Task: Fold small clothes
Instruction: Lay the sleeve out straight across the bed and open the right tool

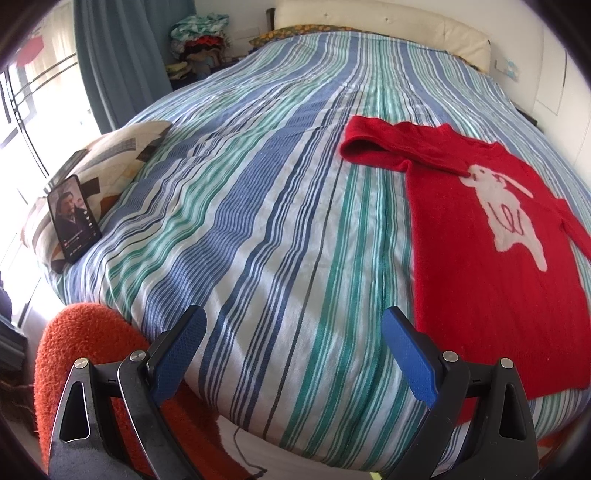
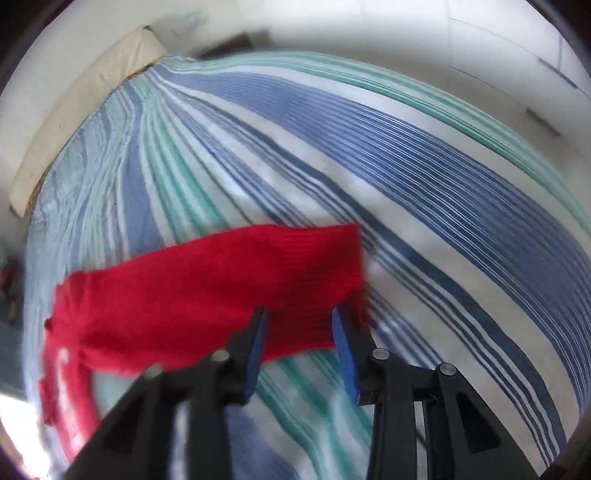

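Note:
A small red knit sweater [image 1: 480, 236] with a white animal figure lies flat on the striped bedspread [image 1: 258, 221], at the right of the left wrist view, one sleeve folded across its top. My left gripper [image 1: 293, 334] is open and empty, low over the bed's near edge, left of the sweater. In the blurred right wrist view a red sleeve or edge of the sweater [image 2: 207, 288] lies across the bed. My right gripper [image 2: 299, 325] is open, its fingertips at that red edge, not closed on it.
A phone [image 1: 74, 218] with a lit screen leans on a patterned pillow [image 1: 107, 166] at the bed's left side. An orange fuzzy cushion [image 1: 81, 343] sits below the bed edge. A cream headboard [image 1: 388, 26] and a clothes pile [image 1: 199, 40] stand at the back.

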Demonstrator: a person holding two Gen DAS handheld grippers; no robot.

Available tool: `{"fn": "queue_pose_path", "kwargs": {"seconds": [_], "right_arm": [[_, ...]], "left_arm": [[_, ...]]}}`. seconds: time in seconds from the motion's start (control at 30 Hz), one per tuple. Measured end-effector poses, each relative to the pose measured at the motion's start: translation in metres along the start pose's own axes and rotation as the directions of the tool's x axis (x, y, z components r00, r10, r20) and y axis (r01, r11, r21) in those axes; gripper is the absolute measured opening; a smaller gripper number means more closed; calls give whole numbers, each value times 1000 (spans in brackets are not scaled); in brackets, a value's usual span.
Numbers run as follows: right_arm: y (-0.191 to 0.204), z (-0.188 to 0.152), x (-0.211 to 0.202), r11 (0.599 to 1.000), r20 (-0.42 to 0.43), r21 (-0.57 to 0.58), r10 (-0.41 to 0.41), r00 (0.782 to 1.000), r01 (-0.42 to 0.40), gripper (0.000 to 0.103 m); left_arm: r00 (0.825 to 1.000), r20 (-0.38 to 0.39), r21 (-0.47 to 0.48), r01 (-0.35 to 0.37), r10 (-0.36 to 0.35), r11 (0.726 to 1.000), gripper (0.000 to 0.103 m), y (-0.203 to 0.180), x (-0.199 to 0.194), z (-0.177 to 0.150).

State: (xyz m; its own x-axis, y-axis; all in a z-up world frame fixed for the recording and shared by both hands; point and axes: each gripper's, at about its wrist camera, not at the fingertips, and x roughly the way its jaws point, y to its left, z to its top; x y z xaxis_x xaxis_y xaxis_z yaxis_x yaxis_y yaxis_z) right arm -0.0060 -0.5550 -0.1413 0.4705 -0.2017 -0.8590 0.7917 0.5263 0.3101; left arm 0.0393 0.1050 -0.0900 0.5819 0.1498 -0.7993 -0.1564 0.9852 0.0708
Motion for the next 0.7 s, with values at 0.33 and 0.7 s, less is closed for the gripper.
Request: {"fn": "queue_pose_path", "kwargs": {"seconds": [0.33, 0.7], "right_arm": [[3, -25, -106, 996, 252, -88, 14, 968, 8, 62], [85, -150, -163, 871, 259, -489, 194, 946, -45, 76]], "left_arm": [[999, -4, -17, 35, -35, 999, 97, -1, 3, 2], [999, -16, 9, 40, -40, 999, 97, -7, 8, 1]]}}
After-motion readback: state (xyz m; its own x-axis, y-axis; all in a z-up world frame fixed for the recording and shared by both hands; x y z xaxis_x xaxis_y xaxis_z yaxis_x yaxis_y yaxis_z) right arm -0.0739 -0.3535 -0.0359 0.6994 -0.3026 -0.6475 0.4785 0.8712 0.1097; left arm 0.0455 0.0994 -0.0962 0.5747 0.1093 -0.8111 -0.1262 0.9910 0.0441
